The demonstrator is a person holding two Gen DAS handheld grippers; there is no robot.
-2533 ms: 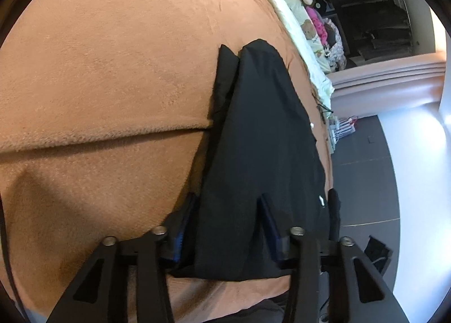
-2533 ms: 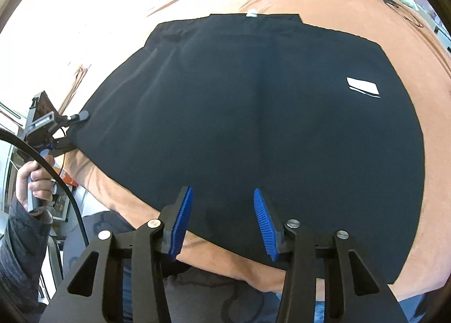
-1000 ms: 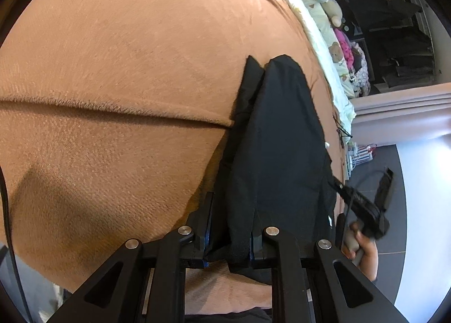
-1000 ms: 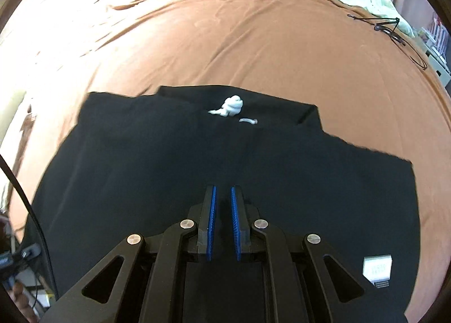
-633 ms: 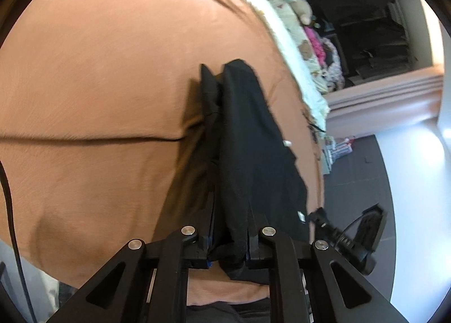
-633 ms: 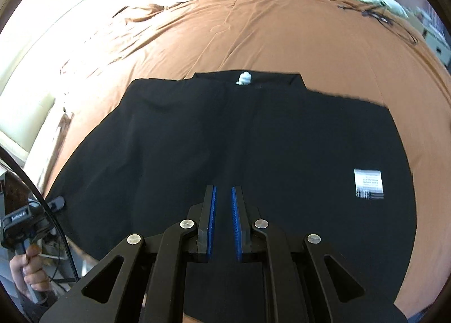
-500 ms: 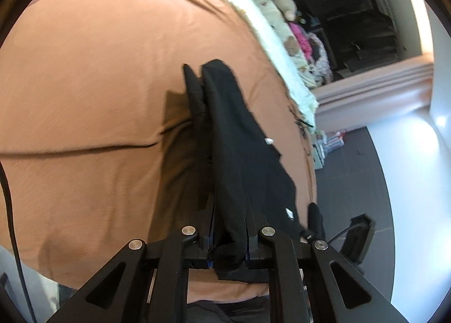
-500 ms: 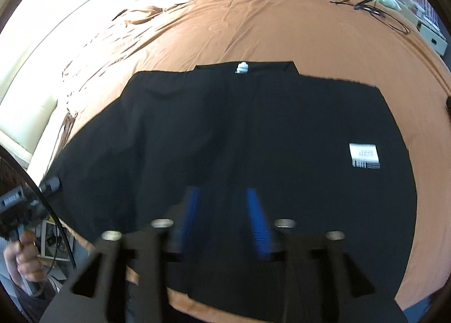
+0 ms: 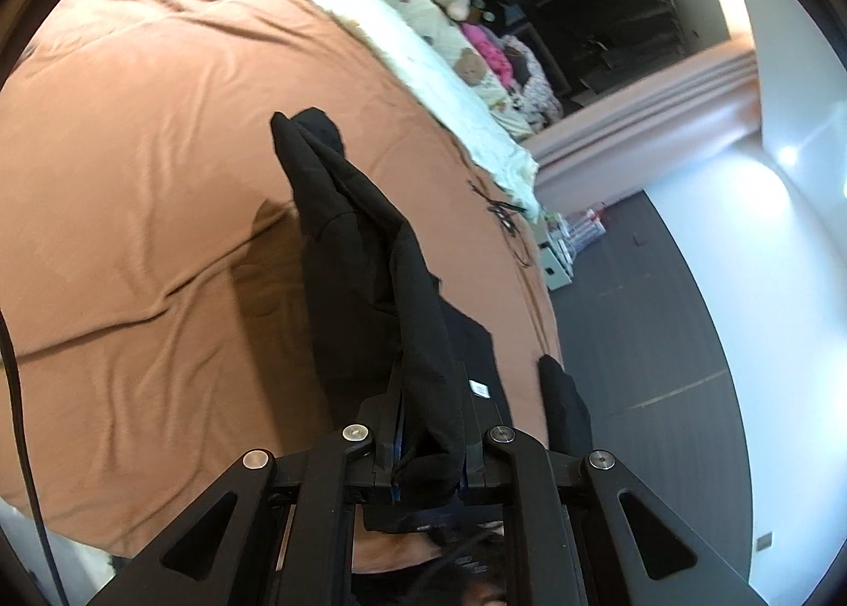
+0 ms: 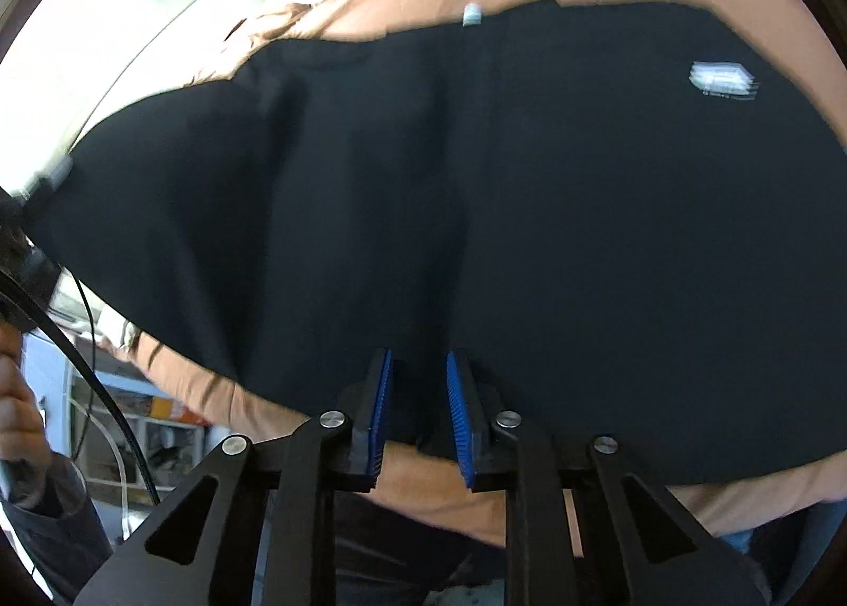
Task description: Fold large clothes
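Note:
A large black garment (image 10: 476,182) lies spread on the brown bed cover (image 9: 159,182), with a white label (image 10: 722,77) at its right and a small white neck tag (image 10: 470,16) at its far edge. My left gripper (image 9: 431,426) is shut on one corner of it. That end of the garment (image 9: 360,246) hangs lifted in a ridge above the bed. My right gripper (image 10: 419,394) hovers at the garment's near hem. Its blue pads (image 10: 381,405) stand a little apart and are closing, with the hem's black cloth in the gap. The left gripper (image 10: 47,177) shows at the left edge of the right wrist view.
A white duvet and plush toys (image 9: 450,77) line the bed's far side, and a thin cable (image 9: 503,214) lies on the cover near it. Grey floor (image 9: 661,315) and small boxes (image 9: 561,262) lie beyond the bed's edge. A person's hand (image 10: 16,421) holds the left tool.
The left gripper has risen with the garment's corner, pulling that edge off the bed. The right gripper has drawn back to the near hem; its jaws opened wide and are narrowing again.

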